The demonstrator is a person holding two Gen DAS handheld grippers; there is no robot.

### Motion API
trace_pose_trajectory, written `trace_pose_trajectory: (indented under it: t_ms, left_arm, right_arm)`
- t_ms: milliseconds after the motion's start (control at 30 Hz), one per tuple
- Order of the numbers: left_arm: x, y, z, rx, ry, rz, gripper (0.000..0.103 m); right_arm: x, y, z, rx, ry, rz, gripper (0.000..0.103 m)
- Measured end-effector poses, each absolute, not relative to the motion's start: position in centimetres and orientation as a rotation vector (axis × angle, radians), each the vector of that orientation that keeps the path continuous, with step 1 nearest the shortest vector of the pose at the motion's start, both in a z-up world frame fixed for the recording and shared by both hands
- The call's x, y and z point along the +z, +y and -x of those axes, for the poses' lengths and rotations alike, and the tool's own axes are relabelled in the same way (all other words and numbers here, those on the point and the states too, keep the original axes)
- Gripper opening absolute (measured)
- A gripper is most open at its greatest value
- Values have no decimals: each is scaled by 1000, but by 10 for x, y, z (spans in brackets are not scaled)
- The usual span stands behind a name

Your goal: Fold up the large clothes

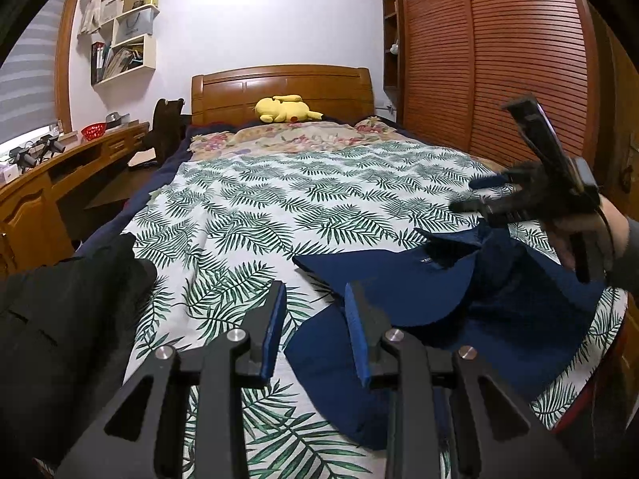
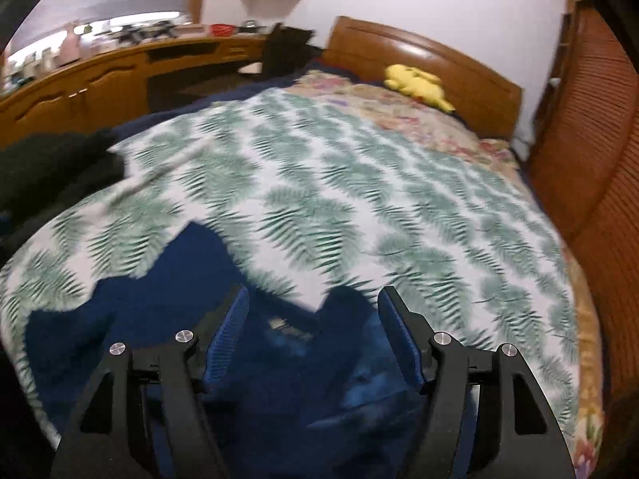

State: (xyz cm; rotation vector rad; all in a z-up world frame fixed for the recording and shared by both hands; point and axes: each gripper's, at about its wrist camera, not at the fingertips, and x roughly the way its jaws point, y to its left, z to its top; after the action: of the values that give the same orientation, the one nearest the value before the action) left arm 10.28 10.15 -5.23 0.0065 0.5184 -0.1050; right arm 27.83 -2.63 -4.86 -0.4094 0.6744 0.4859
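A wooden-framed bed [image 1: 279, 84] spread with a white cotton sheet printed with green palm fronds [image 1: 255, 207] fills the room. A bulky black garment [image 1: 68, 319] is heaped at its left edge. The navy-blue knitted top [image 1: 459, 303], partly folded, lies rumpled at the near right of the sheet, its long axis apparently running from near left to far right. The right gripper [image 2: 313, 307] hovers directly above it, blue-padded jaws spread wide and pinching nothing. The left gripper [image 1: 315, 291] points at the top's near left edge, jaws partly parted and empty, one blue pad [image 1: 353, 319] over the cloth. The right hand appears the nearer for the next fold.
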Motion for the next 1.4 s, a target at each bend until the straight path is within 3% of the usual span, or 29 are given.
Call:
trace_pose_trajectory:
  t_ms: [333, 667, 700, 733, 1067, 1167, 1200, 1233, 1267, 1300, 1400]
  left_arm:
    - [-58, 107, -103, -85, 532, 1, 28]
    - [-59, 110, -103, -79, 538, 4, 28]
    - [-59, 110, -103, -79, 538, 2, 28]
    - [-59, 110, -103, -80, 540, 1, 28]
    - [-64, 104, -107, -111, 566, 7, 29]
    - [-67, 100, -109, -119, 575, 2, 29]
    - [-69, 99, -109, -121, 578, 1, 29]
    - [-69, 98, -110, -125, 581, -1, 29]
    - [-70, 97, -110, -130, 585, -4, 29]
    - [-71, 95, -111, -133, 589, -6, 29]
    - [-72, 93, -114, -144, 598, -5, 29]
  right_arm:
    - [-87, 29, -215, 753, 760, 463, 69]
    - [-134, 57, -217, 736, 829, 658, 66]
    - [-137, 57, -222, 713, 822, 691, 39]
    - [-137, 58, -228, 705, 826, 708, 0]
    - [-79, 29, -323, 381, 645, 706, 1]
    - [-67, 8, -356, 237, 669, 632, 3]
    - [-65, 2, -361, 226, 685, 605, 18]
    - [-63, -7, -365, 231, 712, 561, 48]
    - [-63, -13, -367, 245, 729, 531, 60]
    - [-63, -21, -365, 258, 728, 508, 65]
    - [-66, -44, -347, 284, 730, 467, 65]
